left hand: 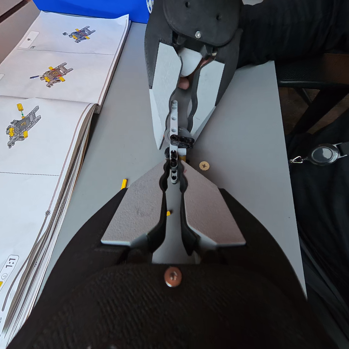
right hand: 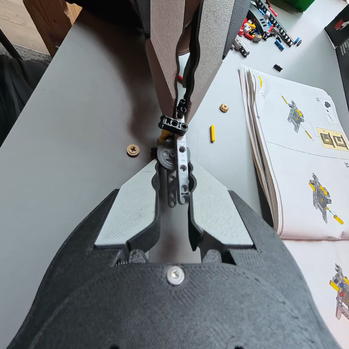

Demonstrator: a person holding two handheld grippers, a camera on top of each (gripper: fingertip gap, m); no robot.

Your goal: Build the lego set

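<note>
black ribbed gripper (left hand: pixel 173 173), grey fingers (left hand: pixel 139 207), screw (left hand: pixel 172 276)

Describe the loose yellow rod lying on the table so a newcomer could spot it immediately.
Start at the open instruction booklet on the grey table. Between its stacked page edges and the two grippers' meeting tips lies a short yellow ridged plastic rod, flat and alone. Unlike the round tan toothed gear just beyond it, it is straight, stick-shaped and bright yellow.

assembly (left hand: pixel 174 143) between both tongs, booklet (left hand: pixel 56 94) left on table (left hand: pixel 120 113)
</note>
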